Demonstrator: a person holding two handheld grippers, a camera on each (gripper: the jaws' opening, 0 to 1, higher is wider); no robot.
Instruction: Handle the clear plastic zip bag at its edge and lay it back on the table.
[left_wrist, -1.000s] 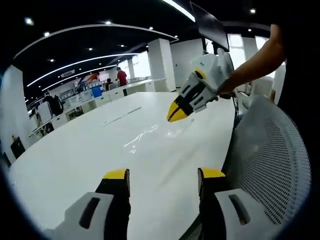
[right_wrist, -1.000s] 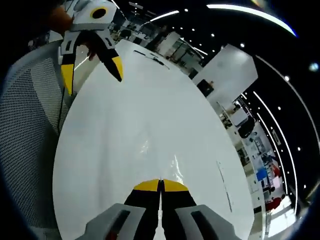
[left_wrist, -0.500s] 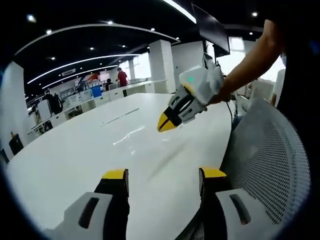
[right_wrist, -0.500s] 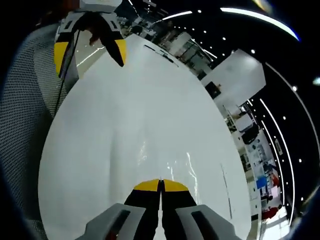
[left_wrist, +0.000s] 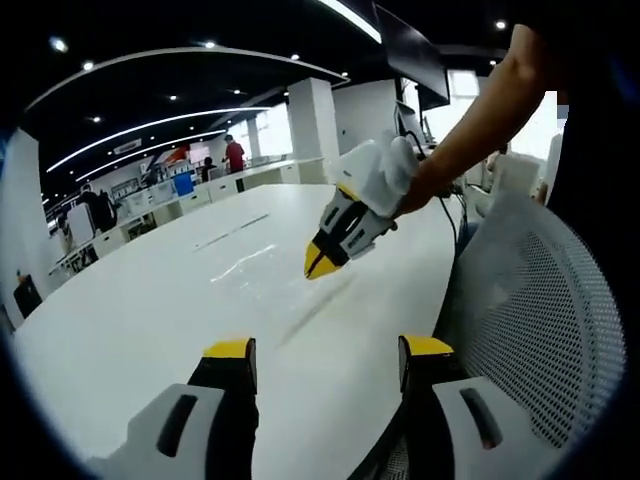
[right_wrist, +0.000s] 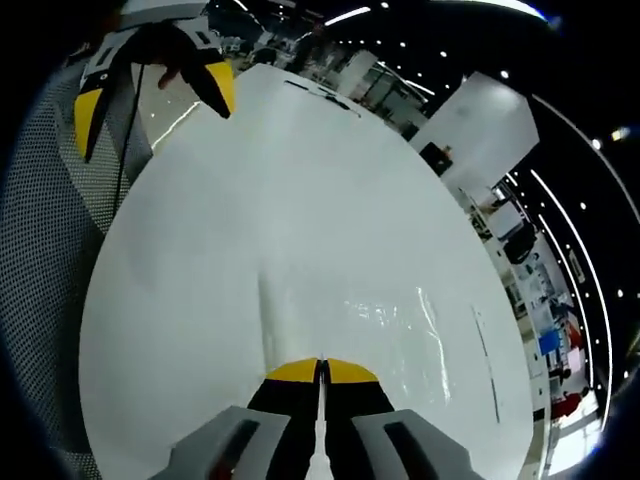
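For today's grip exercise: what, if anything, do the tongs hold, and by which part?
The right tongs are shut on the near edge of the clear zip bag. The left tongs are open, holding nothing.

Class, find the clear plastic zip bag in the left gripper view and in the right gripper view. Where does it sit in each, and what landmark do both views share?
Left gripper view: the zip bag lies near the middle, at the tip of the right gripper, on the white table.
Right gripper view: the zip bag spreads just above that view's own right gripper, low and centre-right.
Shared landmark: the mesh chair back beside the table.
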